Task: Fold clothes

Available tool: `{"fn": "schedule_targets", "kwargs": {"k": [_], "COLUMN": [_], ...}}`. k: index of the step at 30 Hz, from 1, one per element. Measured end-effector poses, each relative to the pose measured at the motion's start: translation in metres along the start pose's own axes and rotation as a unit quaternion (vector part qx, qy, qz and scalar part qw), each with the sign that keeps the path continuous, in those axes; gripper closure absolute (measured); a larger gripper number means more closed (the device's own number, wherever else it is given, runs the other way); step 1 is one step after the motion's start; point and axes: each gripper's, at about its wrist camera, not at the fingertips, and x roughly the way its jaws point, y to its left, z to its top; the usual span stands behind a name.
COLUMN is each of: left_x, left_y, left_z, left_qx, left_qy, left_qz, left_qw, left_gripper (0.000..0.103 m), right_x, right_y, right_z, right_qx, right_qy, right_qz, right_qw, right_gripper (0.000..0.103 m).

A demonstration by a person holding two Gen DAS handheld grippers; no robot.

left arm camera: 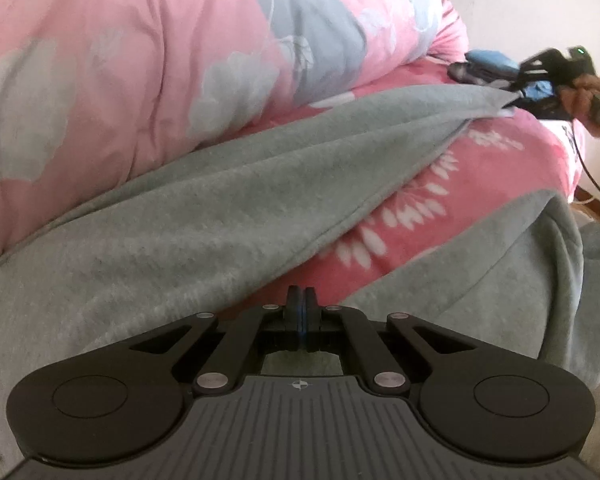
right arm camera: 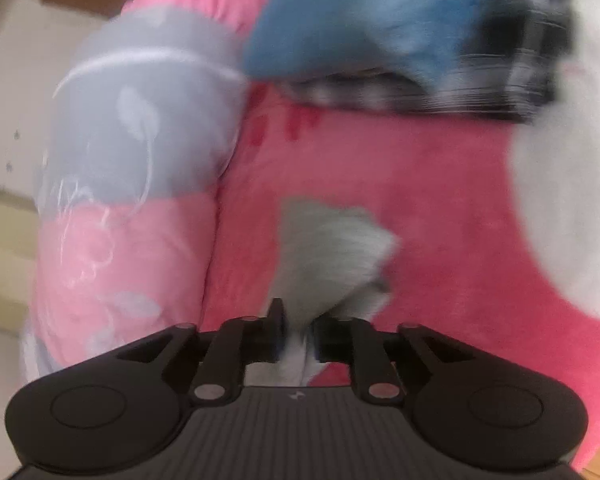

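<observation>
A grey fleece garment (left arm camera: 220, 208) lies stretched across the pink bed. My left gripper (left arm camera: 300, 300) hovers over its near part, its jaws shut together with no cloth showing between them. At the far right, a hand (left arm camera: 592, 92) holds my right gripper (left arm camera: 518, 92) at the garment's far corner. In the blurred right wrist view, that grey corner (right arm camera: 332, 248) lies on the pink blanket and runs back between the fingers of my right gripper (right arm camera: 299, 320). Those jaws stand a little apart and do not clearly press on the cloth.
A bulky pink and grey floral quilt (left arm camera: 140, 80) (right arm camera: 120, 220) is piled along the garment's far side. A blue cloth (right arm camera: 360, 20) and a black and white checked cloth (right arm camera: 520, 60) lie beyond the corner. A cable (left arm camera: 592, 176) hangs at the bed's right edge.
</observation>
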Motion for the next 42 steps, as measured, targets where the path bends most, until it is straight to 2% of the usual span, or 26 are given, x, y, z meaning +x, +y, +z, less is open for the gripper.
{"fn": "schedule_targets", "kwargs": {"k": [3, 5, 7, 9, 10, 11, 14, 21, 25, 27, 28, 29, 32, 36, 38, 39, 42], "left_x": [-0.008, -0.006, 0.002, 0.014, 0.022, 0.029, 0.05, 0.086, 0.094, 0.095, 0.095, 0.094, 0.094, 0.093, 0.092, 0.092, 0.092], "left_y": [-0.008, -0.017, -0.026, -0.036, -0.042, -0.048, -0.064, -0.087, -0.083, -0.08, -0.079, -0.078, -0.076, -0.076, -0.076, -0.077, -0.078], "left_z": [0.007, 0.014, 0.022, 0.03, 0.035, 0.04, 0.054, 0.066, 0.072, 0.072, 0.072, 0.072, 0.072, 0.071, 0.07, 0.069, 0.07], "left_qx": [0.008, 0.019, 0.03, 0.046, 0.056, 0.066, 0.096, 0.135, 0.106, 0.095, 0.092, 0.091, 0.084, 0.084, 0.084, 0.084, 0.087], "left_qy": [-0.022, -0.03, -0.035, -0.034, -0.033, -0.031, -0.028, -0.01, -0.005, -0.005, -0.005, -0.006, -0.007, -0.009, -0.01, -0.011, -0.01], "left_qz": [0.003, 0.003, 0.0, -0.001, 0.003, 0.006, 0.001, -0.009, -0.02, -0.027, -0.03, -0.032, -0.039, -0.039, -0.037, -0.035, -0.032], "left_qw": [0.9997, 0.9994, 0.9989, 0.9984, 0.9979, 0.9973, 0.995, 0.9908, 0.9941, 0.9951, 0.9953, 0.9954, 0.9957, 0.9956, 0.9958, 0.9958, 0.9957], "left_gripper": [0.1, 0.099, 0.096, 0.091, 0.085, 0.074, 0.061, 0.058, 0.059, 0.061, 0.062, 0.062, 0.062, 0.061, 0.061, 0.061, 0.061], "right_x": [-0.018, -0.03, -0.032, -0.031, -0.028, -0.026, -0.018, 0.007, 0.023, 0.028, 0.03, 0.032, 0.036, 0.026, 0.021, 0.022, 0.034], "right_y": [-0.009, -0.008, -0.009, -0.011, -0.012, -0.012, -0.013, -0.002, 0.006, 0.013, 0.017, 0.022, 0.05, 0.104, 0.116, 0.116, 0.09], "right_z": [0.002, 0.005, 0.01, 0.011, 0.011, 0.01, 0.009, 0.015, 0.017, 0.017, 0.018, 0.018, 0.021, 0.018, 0.016, 0.016, 0.023], "right_qx": [-0.001, -0.013, -0.018, -0.018, -0.016, -0.015, -0.011, -0.019, -0.032, -0.045, -0.053, -0.061, -0.096, -0.168, -0.186, -0.186, -0.149], "right_qy": [-0.018, -0.03, -0.032, -0.028, -0.024, -0.02, -0.009, -0.003, -0.001, -0.005, -0.008, -0.011, -0.02, -0.042, -0.048, -0.048, -0.036], "right_qz": [0.012, 0.015, 0.018, 0.02, 0.02, 0.02, 0.022, 0.039, 0.041, 0.036, 0.034, 0.032, 0.053, 0.126, 0.132, 0.124, 0.064], "right_qw": [1.0, 0.999, 0.999, 0.999, 0.999, 1.0, 1.0, 0.999, 0.999, 0.998, 0.998, 0.998, 0.994, 0.977, 0.973, 0.974, 0.986], "right_gripper": [0.075, 0.063, 0.058, 0.057, 0.057, 0.057, 0.057, 0.057, 0.06, 0.068, 0.084, 0.092, 0.096, 0.097, 0.095, 0.094, 0.075]}}
